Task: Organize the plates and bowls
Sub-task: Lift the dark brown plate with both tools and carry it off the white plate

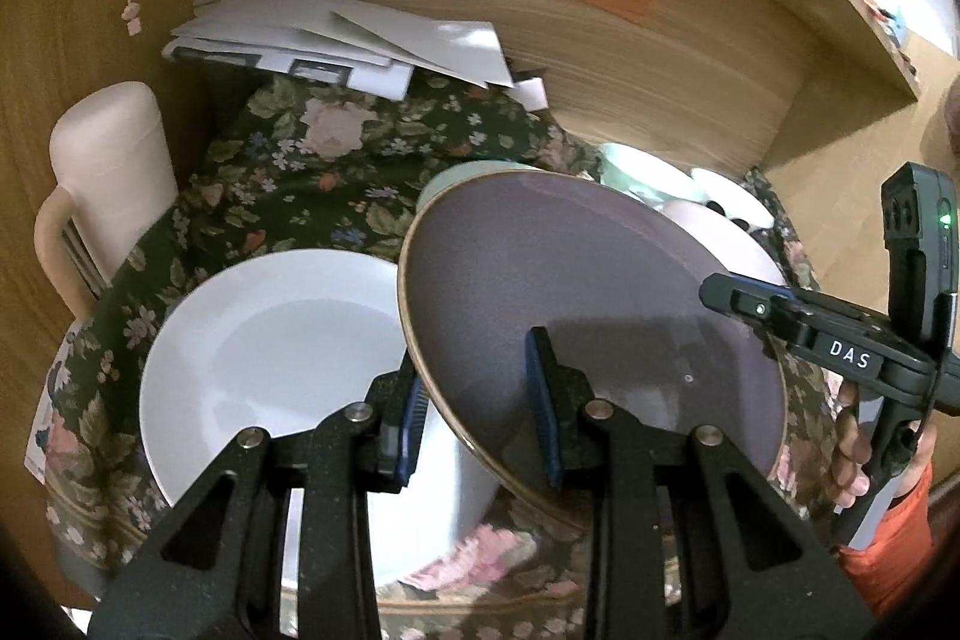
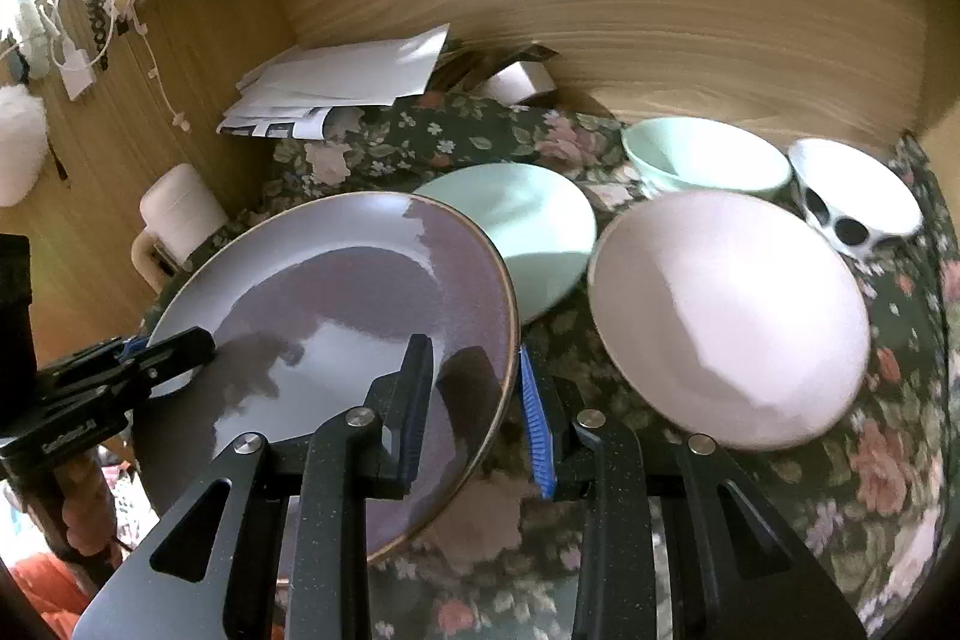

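While we hold it off the floral cloth (image 2: pixel 780 490):
Purple plate (image 1: pixel 570 292): tilted, over our white plate (image 1: pixel 270 340).
Left gripper (image 1: pixel 480 418): we pinch its rim.
Right gripper (image 2: pixel 474 412): pinching the opposite rim.

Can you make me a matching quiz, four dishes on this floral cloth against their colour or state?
Things:
1. plate held in both tongs
2. plate under its left edge
3. spotted bowl
4. small plate behind the held one

Descriptions:
A. mint green
B. purple, brown rim
C. plain white
D. white with black dots

Pairs: 1-B, 2-C, 3-D, 4-A
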A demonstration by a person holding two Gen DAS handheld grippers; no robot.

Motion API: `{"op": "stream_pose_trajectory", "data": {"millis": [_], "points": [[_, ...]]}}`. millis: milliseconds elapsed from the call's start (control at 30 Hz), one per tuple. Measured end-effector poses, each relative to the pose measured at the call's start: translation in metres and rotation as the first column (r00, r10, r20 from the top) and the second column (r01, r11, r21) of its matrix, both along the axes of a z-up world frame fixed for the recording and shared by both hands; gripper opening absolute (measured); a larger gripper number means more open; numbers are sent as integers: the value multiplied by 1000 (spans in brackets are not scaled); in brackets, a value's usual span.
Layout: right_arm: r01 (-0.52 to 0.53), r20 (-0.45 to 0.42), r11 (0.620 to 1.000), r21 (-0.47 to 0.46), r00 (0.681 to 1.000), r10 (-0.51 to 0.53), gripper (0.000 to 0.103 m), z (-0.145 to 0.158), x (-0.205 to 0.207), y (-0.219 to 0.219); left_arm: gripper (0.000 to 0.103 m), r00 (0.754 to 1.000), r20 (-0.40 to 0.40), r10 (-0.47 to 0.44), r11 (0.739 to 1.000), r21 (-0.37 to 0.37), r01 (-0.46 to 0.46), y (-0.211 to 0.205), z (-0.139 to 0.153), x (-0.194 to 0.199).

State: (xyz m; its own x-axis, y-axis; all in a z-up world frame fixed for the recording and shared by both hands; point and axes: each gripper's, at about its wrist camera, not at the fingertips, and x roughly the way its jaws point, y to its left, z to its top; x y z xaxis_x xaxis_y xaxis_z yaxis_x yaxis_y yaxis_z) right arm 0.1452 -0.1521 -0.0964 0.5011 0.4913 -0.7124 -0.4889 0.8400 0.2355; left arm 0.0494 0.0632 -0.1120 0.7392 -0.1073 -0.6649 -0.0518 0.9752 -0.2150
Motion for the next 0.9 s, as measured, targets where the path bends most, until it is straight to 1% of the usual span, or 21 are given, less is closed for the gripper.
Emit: {"op": "stream_pose_trajectory", "data": {"millis": [367, 567, 900], "points": [[55, -13, 998, 17, 998, -54, 26, -4, -26, -32, 31, 999, -18, -49, 999, -4, 48, -29, -8, -14], [86, -33, 996, 26, 996, -85, 26, -14, -37, -51, 31, 996, -42, -78, 997, -18, 77, -43, -18, -17], [126, -75, 992, 22, 989, -124, 26, -31, -42, -69, 32, 990, -88, -108, 994, -24, 107, -62, -39, -14]]}}
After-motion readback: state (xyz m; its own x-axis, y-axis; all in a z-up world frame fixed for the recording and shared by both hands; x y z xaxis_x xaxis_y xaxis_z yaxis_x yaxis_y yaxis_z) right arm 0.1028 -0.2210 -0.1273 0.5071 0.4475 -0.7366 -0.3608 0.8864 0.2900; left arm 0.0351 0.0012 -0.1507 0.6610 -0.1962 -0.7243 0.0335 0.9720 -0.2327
